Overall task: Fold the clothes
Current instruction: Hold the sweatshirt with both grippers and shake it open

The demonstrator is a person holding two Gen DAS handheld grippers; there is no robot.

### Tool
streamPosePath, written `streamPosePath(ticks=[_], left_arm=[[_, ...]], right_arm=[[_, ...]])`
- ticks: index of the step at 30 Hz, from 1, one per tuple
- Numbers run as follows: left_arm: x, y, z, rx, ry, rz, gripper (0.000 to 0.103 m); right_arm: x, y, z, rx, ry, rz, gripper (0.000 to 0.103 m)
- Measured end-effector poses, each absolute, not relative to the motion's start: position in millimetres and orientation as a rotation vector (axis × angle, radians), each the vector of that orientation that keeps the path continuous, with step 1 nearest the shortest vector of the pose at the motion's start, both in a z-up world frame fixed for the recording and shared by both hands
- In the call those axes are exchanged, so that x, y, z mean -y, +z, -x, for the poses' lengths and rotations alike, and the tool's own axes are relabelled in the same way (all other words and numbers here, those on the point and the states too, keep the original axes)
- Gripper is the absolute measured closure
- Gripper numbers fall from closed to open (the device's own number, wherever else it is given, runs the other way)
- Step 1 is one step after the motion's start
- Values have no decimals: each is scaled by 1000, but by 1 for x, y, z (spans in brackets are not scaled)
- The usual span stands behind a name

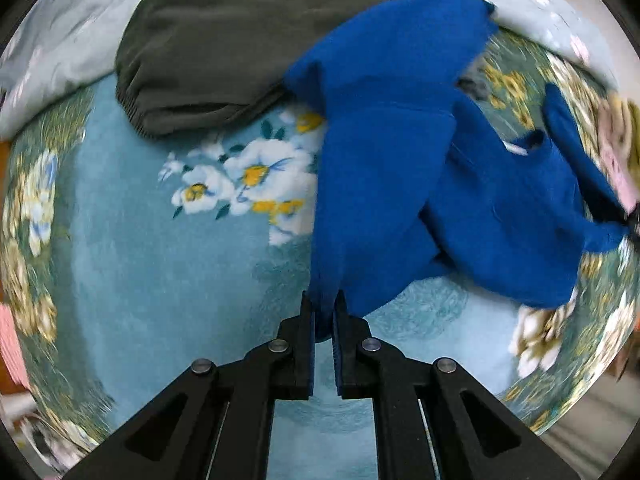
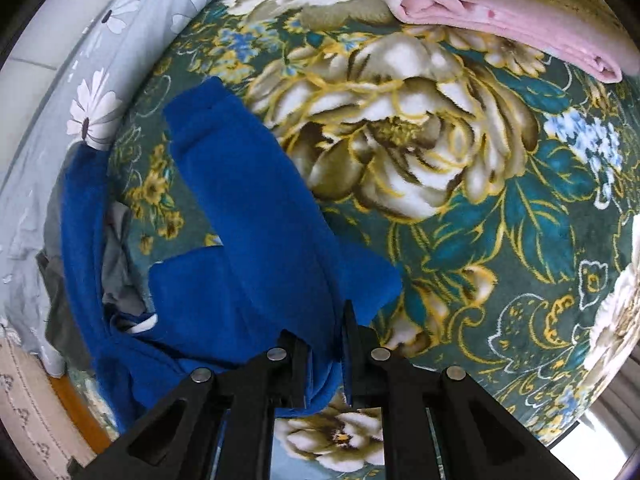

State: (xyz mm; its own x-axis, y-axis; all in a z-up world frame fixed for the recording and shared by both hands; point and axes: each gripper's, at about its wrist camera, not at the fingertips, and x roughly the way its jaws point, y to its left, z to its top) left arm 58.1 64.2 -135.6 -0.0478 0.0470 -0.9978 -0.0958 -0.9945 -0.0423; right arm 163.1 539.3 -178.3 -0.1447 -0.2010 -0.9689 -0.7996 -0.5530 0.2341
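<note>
A bright blue fleece garment [image 1: 400, 152] lies crumpled on a floral blanket [image 1: 160, 260]. My left gripper [image 1: 324, 300] is shut on one edge of it, the cloth pinched between the fingers. In the right wrist view the same blue garment [image 2: 248, 208] stretches away from my right gripper [image 2: 326, 320], which is shut on a thick bunch of it. A sleeve or leg runs up and left from the jaws. A white label shows at a neck opening [image 2: 140, 325].
A dark olive-grey garment [image 1: 208, 52] lies at the back, partly under the blue one. A folded pink and olive blanket [image 2: 500, 12] sits at the far right. Pale grey flowered bedding [image 2: 80, 92] borders the blanket [image 2: 500, 220]. A grey cloth [image 2: 120, 272] lies beneath the blue garment.
</note>
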Motion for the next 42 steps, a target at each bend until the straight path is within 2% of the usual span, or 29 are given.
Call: streamPosePath(ticks=[1,3,4,5,6,7,9,10,13,17,21,22,23,29,34,36,38,39,41,42], left_arm=[[-60,-133,-58,-11,2210,2097,94],[-54,-127,-57,77,2213,2094,93],[-51,-123,-56,121,2211,2091,89],[-49,-123,-54,151,2210,2092,81],[-46,-120,-53,184,2210,2090,76],[-43,-117,-52,222,2211,2090,69],[-31,-109,-49,349,2231,2072,68],[-26,-105,-47,414,2242,2060,66],[-11,-99,-36,561,2285,2028,59],[-11,-110,-14,620,2274,2035,59],[-24,-136,3,646,2185,2110,56],[-27,-142,6,646,2166,2131,53],[-29,-148,8,649,2151,2147,50],[-38,-174,19,699,2076,2227,49],[-32,-184,20,834,2044,2239,50],[-31,-183,18,892,2041,2209,55],[-33,-178,17,914,2035,2166,71],[-35,-176,17,901,2031,2156,74],[-40,-169,16,849,2030,2126,94],[-41,-164,15,818,2049,2107,95]], right_arm=[[-540,-175,-164,-1139,1755,1671,88],[-540,-170,-166,-1164,1772,1668,88],[-540,-167,-168,-1177,1780,1666,86],[-540,-164,-169,-1188,1789,1663,85],[-539,-161,-171,-1200,1802,1659,80],[-538,-157,-173,-1210,1816,1654,68],[-537,-147,-181,-1206,1854,1625,56],[-536,-141,-184,-1193,1871,1611,54],[-531,-122,-194,-1109,1922,1558,54],[-507,-106,-203,-1145,2009,1514,54],[-460,-135,-192,-1289,2034,1660,54],[-450,-144,-188,-1305,2022,1706,54],[-440,-153,-184,-1306,2009,1751,54],[-411,-189,-164,-1284,1942,1905,54],[-404,-196,-152,-1257,1944,1934,58],[-402,-195,-148,-1229,1952,1947,63],[-402,-194,-146,-1203,1946,1957,78],[-403,-194,-146,-1188,1942,1963,88],[-406,-191,-144,-1170,1946,1969,91],[-407,-187,-143,-1155,1958,1969,92]])
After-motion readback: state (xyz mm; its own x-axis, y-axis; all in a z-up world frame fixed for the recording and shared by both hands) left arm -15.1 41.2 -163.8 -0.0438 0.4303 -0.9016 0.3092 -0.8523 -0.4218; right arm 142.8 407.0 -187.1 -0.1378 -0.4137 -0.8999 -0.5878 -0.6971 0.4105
